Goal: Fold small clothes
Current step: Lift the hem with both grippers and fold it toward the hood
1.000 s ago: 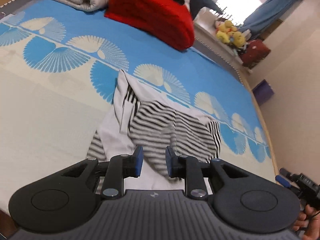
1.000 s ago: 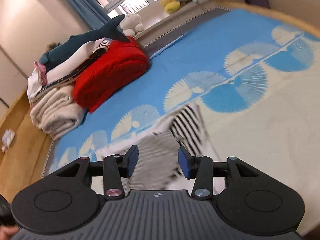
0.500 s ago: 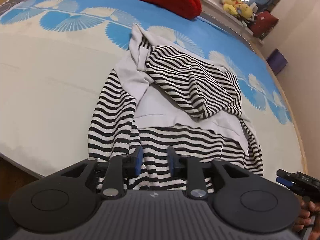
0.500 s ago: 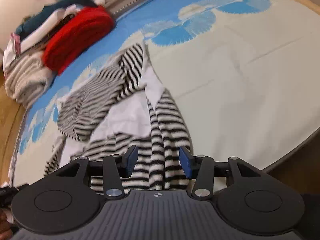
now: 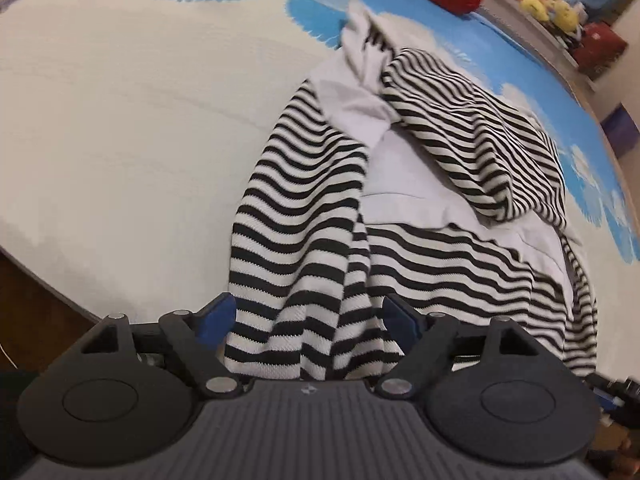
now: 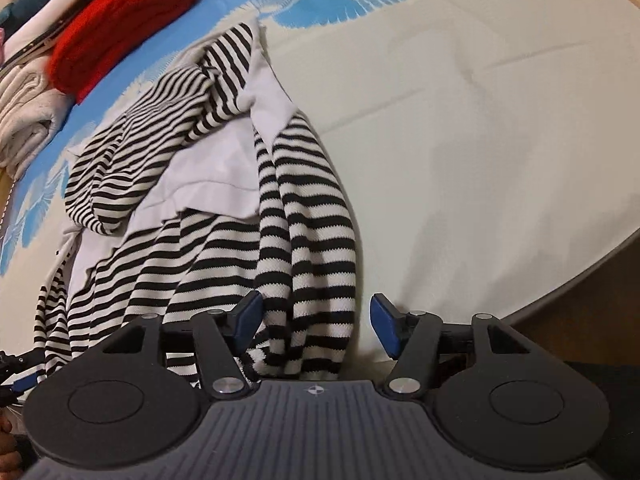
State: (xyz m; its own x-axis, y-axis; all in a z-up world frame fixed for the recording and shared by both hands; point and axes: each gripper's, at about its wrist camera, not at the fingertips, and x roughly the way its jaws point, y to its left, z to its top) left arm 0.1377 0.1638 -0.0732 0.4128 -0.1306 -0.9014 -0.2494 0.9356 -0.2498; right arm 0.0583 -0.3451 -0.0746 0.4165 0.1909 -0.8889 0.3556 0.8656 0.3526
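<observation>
Striped top (image 5: 320, 208), crumpled on bed (image 5: 120, 128) near its 6 o'clock edge, red blanket (image 6: 120, 28) at 11 o'clock; left gripper (image 5: 308, 316) and right gripper (image 6: 316, 320) jaws released, opening, each straddling a striped hem fold.

Soft daylight, fisheye-warped, perhaps slightly blurred.

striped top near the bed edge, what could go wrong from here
1. The striped top lies bunched, its upper part flopped over the white panel, so a fold made now would likely trap wrinkles.
2. Its hem sits close to the bed edge, so it could slide off.
3. Both claws are opening, left claw and right claw, with hem between their fingers; closing could pinch several layers.
</observation>
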